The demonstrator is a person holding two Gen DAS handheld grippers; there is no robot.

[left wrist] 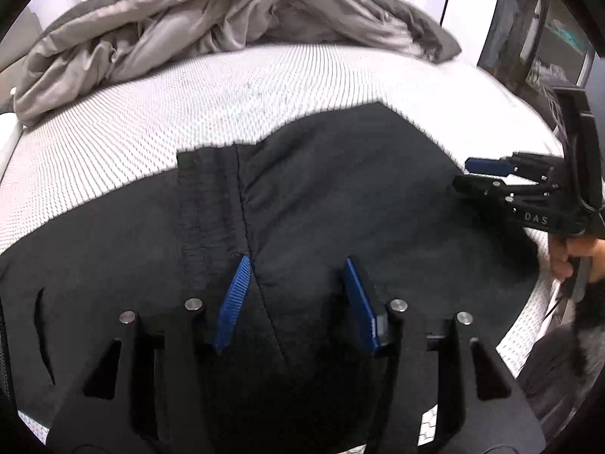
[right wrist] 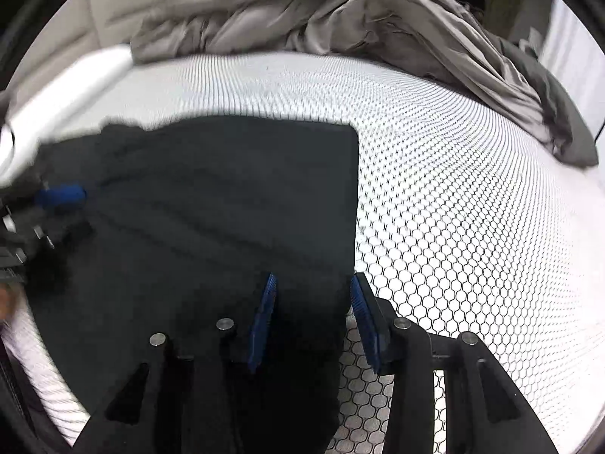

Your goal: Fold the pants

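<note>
Black pants (left wrist: 340,189) lie flat on the white mesh-patterned mattress (left wrist: 113,143). A stitched seam runs down their middle. My left gripper (left wrist: 297,259) hovers over that seam, jaws apart, with only flat cloth beneath them. My right gripper (left wrist: 462,174) reaches in from the right at the pants' side edge, held by a hand (left wrist: 574,257). In the right wrist view the right gripper (right wrist: 312,278) stands open astride the straight right edge of the pants (right wrist: 227,208): one pad is over cloth, the other just over bare mattress (right wrist: 453,208). The left gripper's blue pad (right wrist: 60,195) shows blurred at the far left.
A crumpled grey duvet (left wrist: 211,19) (right wrist: 340,11) is heaped along the far side of the mattress. A pocket slit (left wrist: 41,333) shows in the pants at the lower left. Dark furniture (left wrist: 537,38) stands beyond the mattress's right edge.
</note>
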